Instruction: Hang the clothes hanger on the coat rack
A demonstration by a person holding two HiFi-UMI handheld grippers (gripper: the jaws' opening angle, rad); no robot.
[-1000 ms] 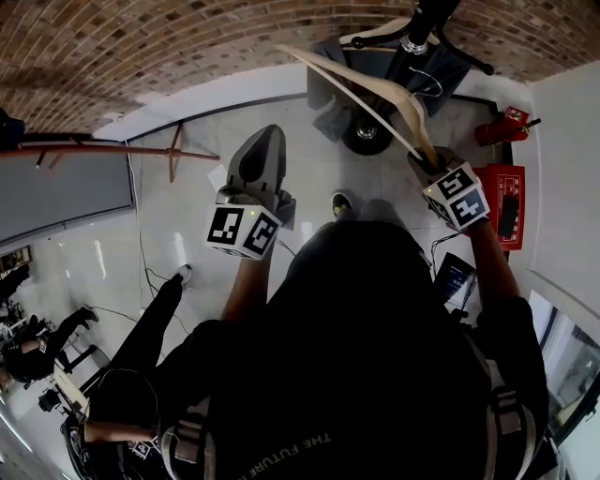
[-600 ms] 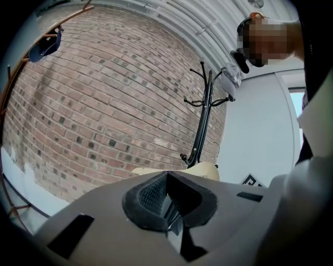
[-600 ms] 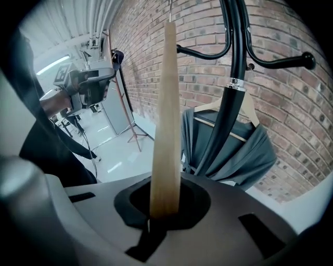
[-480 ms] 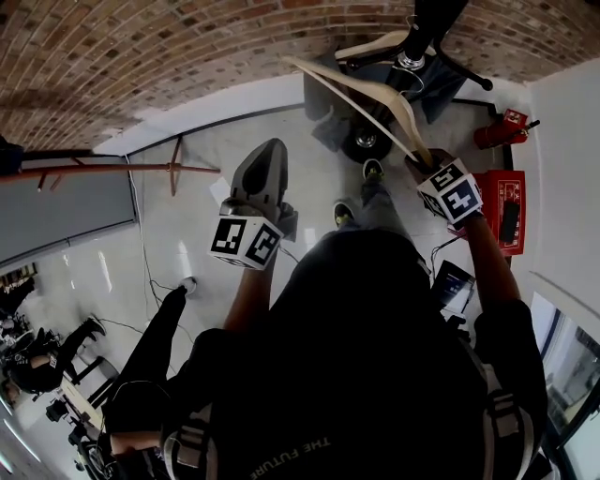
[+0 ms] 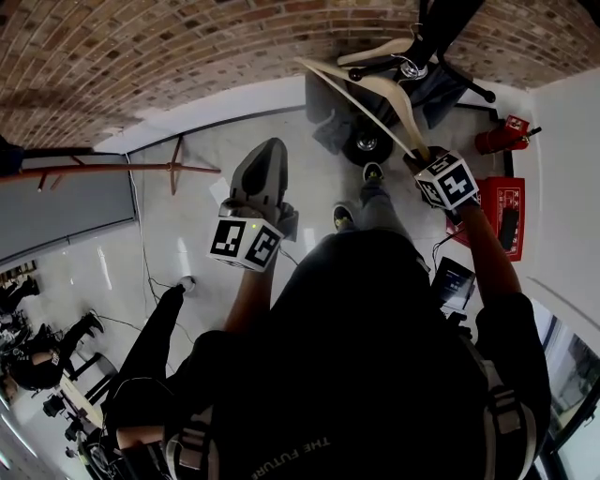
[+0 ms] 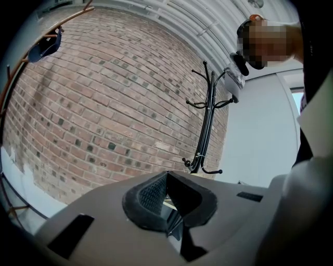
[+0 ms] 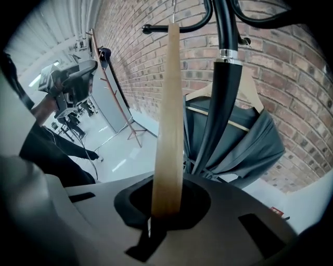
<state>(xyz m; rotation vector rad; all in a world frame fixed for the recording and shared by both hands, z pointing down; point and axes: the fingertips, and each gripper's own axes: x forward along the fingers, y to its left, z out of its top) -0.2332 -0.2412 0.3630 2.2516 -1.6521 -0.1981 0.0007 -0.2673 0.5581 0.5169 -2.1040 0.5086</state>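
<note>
A pale wooden clothes hanger (image 7: 169,104) runs up from my right gripper (image 7: 166,208), which is shut on one end of it. Its metal hook sits by a curved arm of the black coat rack (image 7: 225,31); whether it rests on the arm I cannot tell. In the head view the hanger (image 5: 375,98) slants from the right gripper (image 5: 419,155) toward the rack's pole (image 5: 433,23). My left gripper (image 5: 270,148) is held level, apart from the rack, shut with nothing in it. In the left gripper view its jaws (image 6: 166,179) point at the rack (image 6: 208,119) against the brick wall.
A grey garment (image 7: 234,140) hangs on a second wooden hanger (image 7: 251,101) on the rack. A black wheel (image 5: 366,145) lies below it. A red fire extinguisher (image 5: 497,136) and a red box (image 5: 506,202) stand right. A wooden rail stand (image 5: 122,169) is left.
My right gripper has carried the hanger closer to the rack's pole, and its hook end now sits by the rack's arms. The left gripper has hardly moved.
</note>
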